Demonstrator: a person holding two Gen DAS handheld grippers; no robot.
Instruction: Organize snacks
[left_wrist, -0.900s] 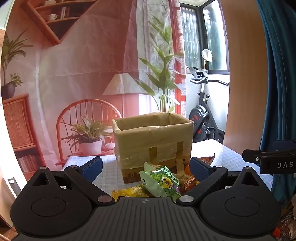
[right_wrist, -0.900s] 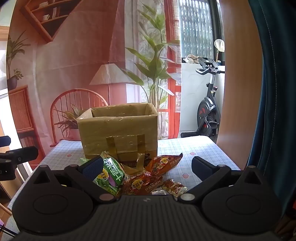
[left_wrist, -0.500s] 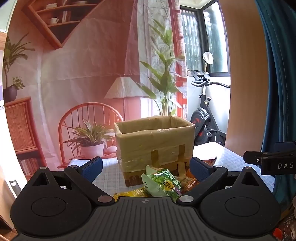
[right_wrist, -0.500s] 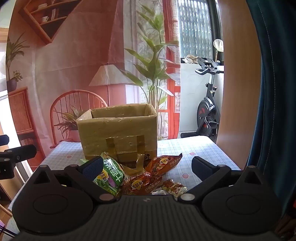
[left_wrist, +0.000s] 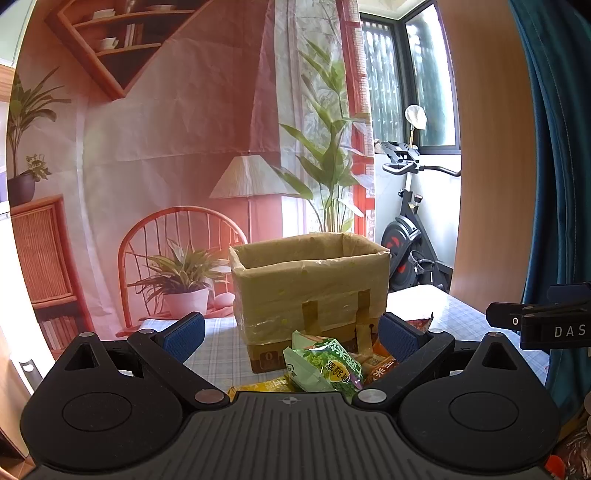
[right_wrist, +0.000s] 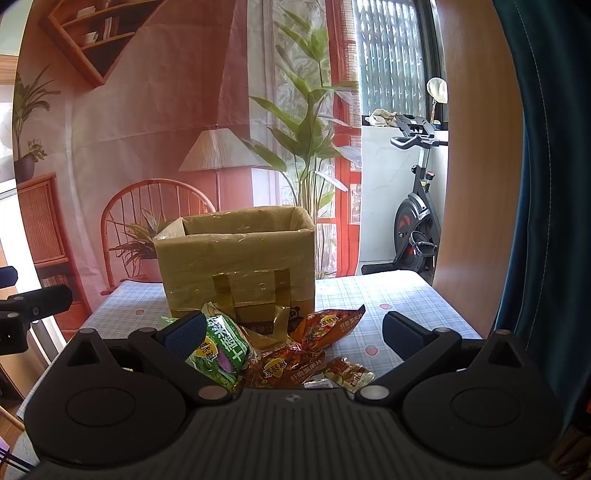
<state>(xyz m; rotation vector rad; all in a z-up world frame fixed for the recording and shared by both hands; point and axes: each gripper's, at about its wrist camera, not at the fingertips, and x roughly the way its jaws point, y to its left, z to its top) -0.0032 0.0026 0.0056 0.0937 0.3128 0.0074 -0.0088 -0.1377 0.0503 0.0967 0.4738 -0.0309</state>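
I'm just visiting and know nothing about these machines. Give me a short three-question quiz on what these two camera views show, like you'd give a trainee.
1. True or false: the cardboard box is open at the top.
2. Which packet lies nearest the left claw? A) green snack packet B) blue can C) white cup
3. Fill in: the right claw holds ____, and its jaws stand wide apart above the orange snack packets on the checked tablecloth.

Key: 1 true; 2 A; 3 nothing.
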